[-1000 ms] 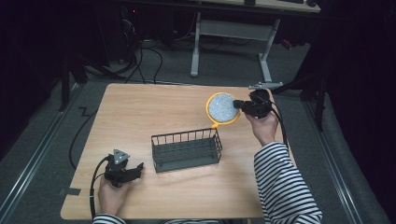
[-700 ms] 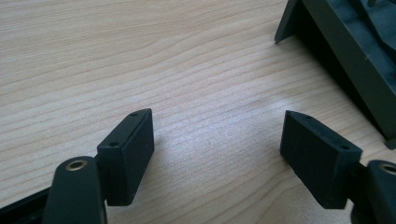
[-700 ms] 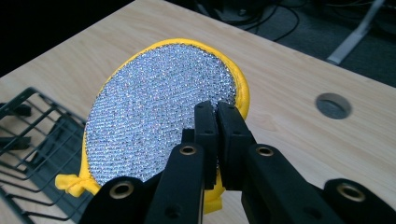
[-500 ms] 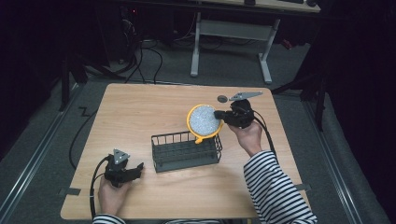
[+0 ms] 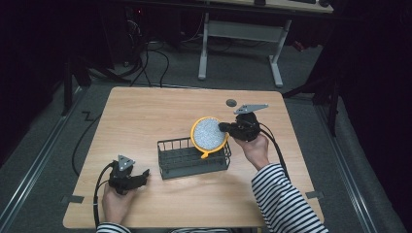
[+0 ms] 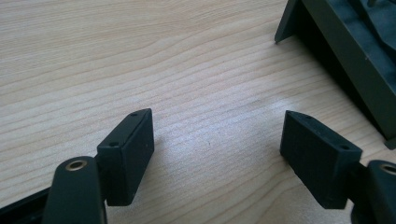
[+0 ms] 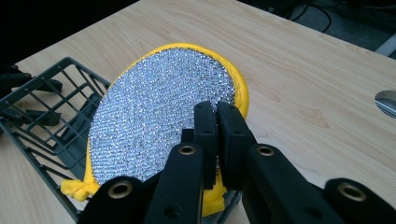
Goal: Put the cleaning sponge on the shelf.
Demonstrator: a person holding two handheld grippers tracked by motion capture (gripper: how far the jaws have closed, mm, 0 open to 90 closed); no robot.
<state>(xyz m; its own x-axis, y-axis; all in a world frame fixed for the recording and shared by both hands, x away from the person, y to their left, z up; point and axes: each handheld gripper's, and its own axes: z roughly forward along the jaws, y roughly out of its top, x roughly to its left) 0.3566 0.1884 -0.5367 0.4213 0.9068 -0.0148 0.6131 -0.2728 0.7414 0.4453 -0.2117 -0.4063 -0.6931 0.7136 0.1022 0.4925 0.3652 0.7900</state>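
Over the wire rack's [image 5: 194, 158] right end now hangs the yellow-rimmed scrubber [image 5: 209, 134], carried in from the far right w/ right hand-held gripper [image 5: 224, 127] clamped on its edge; drop-in looks next. Left hand-held gripper [image 5: 142, 174] rests wide open, empty, near-left on surface [image 5: 145, 111].

Light wooden table [image 5: 145, 116]. Dark wire rack [image 5: 184, 158] on it, right of left gripper [image 5: 130, 177]; small dark disc [image 5: 231, 102] beyond right gripper [image 5: 224, 127].

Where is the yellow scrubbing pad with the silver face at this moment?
In the high view the scrubbing pad is right of the table's centre, held on edge by the right tool above the right end of the wire basket.
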